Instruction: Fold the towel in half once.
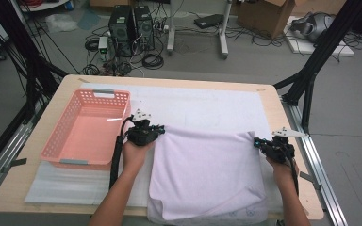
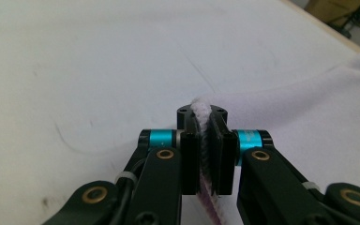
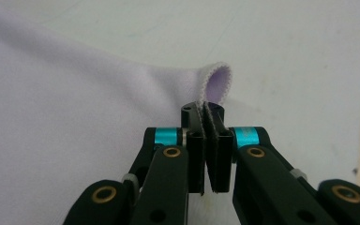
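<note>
Our left gripper [image 1: 159,128] is pinched tight on the far left corner of the lilac towel [image 1: 207,174], and in the left gripper view the cloth edge [image 2: 201,136] stands sandwiched between the two black jaws. Our right gripper [image 1: 257,142] has the far right corner the same way, a little loop of hem [image 3: 217,84] poking up past its closed jaws. So we've got both far corners, and the far edge runs across the table from one gripper to the other. The rest of the towel lies flat on the white mat [image 1: 207,106], reaching toward us and hanging over the near table edge. We'd judge the fold comes straight back toward us. The pink basket [image 1: 86,162] waits just left of our left hand.
</note>
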Demonstrator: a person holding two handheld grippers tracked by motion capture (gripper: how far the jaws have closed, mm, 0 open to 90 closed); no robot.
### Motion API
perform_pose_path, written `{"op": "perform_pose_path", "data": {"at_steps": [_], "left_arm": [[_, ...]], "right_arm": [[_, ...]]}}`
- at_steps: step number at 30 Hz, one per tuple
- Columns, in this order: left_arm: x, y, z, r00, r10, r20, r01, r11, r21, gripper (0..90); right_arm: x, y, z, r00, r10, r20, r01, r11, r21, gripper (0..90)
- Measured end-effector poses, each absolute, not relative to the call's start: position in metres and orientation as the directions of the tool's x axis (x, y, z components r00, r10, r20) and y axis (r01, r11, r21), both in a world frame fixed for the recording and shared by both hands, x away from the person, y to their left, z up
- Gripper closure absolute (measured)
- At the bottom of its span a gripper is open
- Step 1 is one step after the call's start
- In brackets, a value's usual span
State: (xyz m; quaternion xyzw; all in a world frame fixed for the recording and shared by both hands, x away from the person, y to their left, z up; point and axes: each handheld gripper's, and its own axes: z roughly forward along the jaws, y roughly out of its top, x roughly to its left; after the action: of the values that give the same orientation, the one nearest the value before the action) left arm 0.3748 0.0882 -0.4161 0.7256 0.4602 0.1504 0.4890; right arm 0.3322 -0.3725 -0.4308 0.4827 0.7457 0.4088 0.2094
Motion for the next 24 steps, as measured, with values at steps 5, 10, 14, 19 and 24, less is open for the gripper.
{"op": "perform_pose_path", "data": {"at_steps": [5, 10, 14, 19, 24], "left_arm": [[0.397, 0.087, -0.407, 0.534, 0.828, -0.173, 0.491, -0.138, 0.860, 84.3], [0.420, 0.088, -0.402, 0.513, 0.839, -0.184, 0.484, -0.105, 0.869, 84.1], [0.435, 0.088, -0.396, 0.520, 0.835, -0.182, 0.469, -0.101, 0.877, 83.9], [0.450, 0.090, -0.393, 0.516, 0.833, -0.200, 0.467, -0.078, 0.881, 83.5], [0.461, 0.090, -0.393, 0.507, 0.840, -0.193, 0.472, -0.084, 0.877, 83.3]], "right_arm": [[0.346, -0.373, -0.424, -0.433, 0.900, 0.038, 0.504, 0.207, 0.838, 88.1], [0.367, -0.369, -0.416, -0.419, 0.908, 0.021, 0.485, 0.204, 0.851, 88.2], [0.385, -0.367, -0.412, -0.409, 0.912, 0.005, 0.483, 0.212, 0.849, 88.1], [0.402, -0.367, -0.413, -0.396, 0.918, 0.011, 0.488, 0.200, 0.849, 88.1], [0.416, -0.364, -0.413, -0.382, 0.924, 0.014, 0.496, 0.192, 0.847, 88.1]]}}
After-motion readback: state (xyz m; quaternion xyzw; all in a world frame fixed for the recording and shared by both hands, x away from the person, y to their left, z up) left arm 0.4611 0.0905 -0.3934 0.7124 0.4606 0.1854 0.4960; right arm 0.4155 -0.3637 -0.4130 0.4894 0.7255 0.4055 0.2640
